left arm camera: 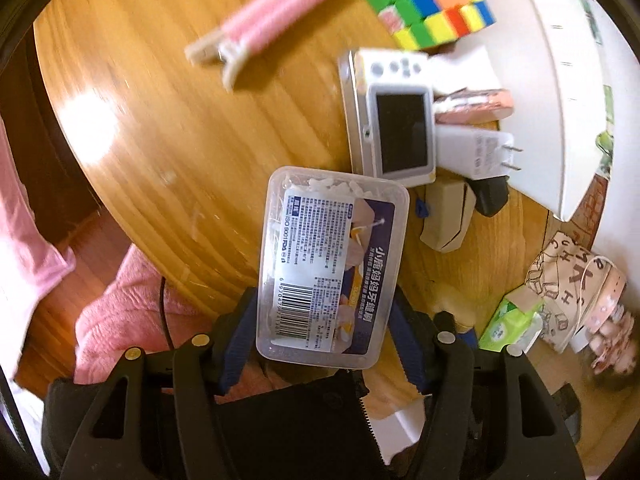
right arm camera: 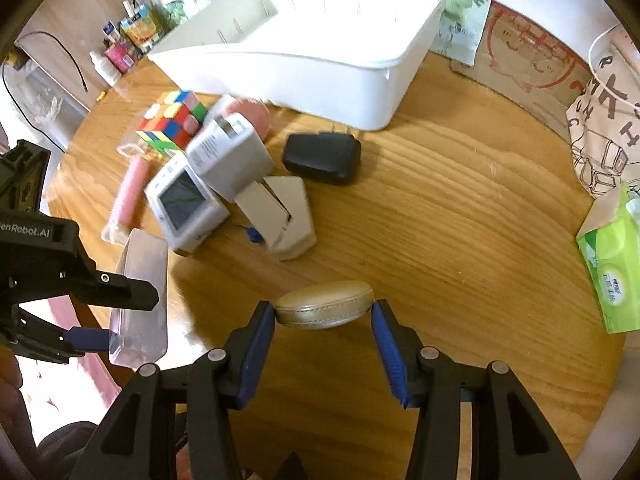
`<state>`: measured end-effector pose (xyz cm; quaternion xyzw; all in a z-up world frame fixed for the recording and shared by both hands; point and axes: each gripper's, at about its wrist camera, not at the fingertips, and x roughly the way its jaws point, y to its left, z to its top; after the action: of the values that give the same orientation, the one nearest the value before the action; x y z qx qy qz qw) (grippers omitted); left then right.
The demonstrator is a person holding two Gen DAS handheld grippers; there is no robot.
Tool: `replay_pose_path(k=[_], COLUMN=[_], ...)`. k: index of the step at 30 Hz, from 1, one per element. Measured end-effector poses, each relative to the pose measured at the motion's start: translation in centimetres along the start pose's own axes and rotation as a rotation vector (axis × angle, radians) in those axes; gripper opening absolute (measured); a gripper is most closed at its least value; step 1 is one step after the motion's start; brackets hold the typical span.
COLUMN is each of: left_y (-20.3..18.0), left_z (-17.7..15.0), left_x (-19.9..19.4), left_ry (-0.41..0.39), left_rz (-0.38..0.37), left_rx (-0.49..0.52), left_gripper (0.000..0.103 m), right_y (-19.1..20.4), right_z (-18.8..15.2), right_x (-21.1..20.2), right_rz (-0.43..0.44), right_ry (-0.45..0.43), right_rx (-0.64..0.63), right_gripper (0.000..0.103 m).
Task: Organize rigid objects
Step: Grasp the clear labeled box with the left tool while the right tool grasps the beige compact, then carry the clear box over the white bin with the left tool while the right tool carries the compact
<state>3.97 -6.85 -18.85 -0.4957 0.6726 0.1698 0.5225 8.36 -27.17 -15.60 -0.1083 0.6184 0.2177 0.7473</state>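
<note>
My left gripper (left arm camera: 324,320) is shut on a clear plastic floss box (left arm camera: 332,264) with a printed label and holds it above the round wooden table's near edge. It also shows in the right wrist view (right arm camera: 140,296), held by the left gripper (right arm camera: 116,316) at the left. My right gripper (right arm camera: 324,316) is shut on a gold oval case (right arm camera: 324,308), low over the table. A white bin (right arm camera: 320,52) stands at the back. A Rubik's cube (left arm camera: 432,0), a white camera (left arm camera: 396,120), a white charger (left arm camera: 476,152) and a pink clip (left arm camera: 260,28) lie on the table.
A black case (right arm camera: 322,156) and a beige folded box (right arm camera: 280,212) lie before the bin. A green tissue pack (right arm camera: 612,268) and a printed bag (right arm camera: 604,128) sit at the right. Bottles (right arm camera: 120,48) stand at the back left. Pink fabric (left arm camera: 132,312) lies below the table's edge.
</note>
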Motion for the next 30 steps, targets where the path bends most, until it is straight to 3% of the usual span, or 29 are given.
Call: replay_pose_path(k=[6,11,21,23,24,30], left_y=[-1.0,-2.3,-5.8,-6.6,-7.0,-9.7], left_z=[0.4,1.1,3.2,3.7,3.9,4.8], left_x=[-3.3,-7.1,-12.9,-13.9,-14.3,-17.0], left_ry=[-0.061,-0.155,-0.289,-0.309,-0.319,-0.4], left_rz=[0.054,0.099,0.113,0.107,0.102,0.066], left_rx=[0.129,0.255,0.497,0.54,0.558,0.667], left_gripper=[0.066,0.064,0.064,0.064,0.064,0.064], right_y=[1.1,2.6,4.4,4.6,4.7,5.0], right_z=[1.2,2.8,6.4,7.0,7.3,9.3], right_x=[-2.6,-5.1,-8.5,-9.1,-9.4,-9.8], right_rz=[0.013,0.013,-0.019,-0.029,-0.032,-0.071], right_ry=[-0.067,-0.155,-0.312,-0.342,-0.356,-0.413], right_rx=[0.016,0.032,0.107,0.122,0.129,0.173], right_gripper=[0.051,0.051,0.05,0.043,0.029,0.028])
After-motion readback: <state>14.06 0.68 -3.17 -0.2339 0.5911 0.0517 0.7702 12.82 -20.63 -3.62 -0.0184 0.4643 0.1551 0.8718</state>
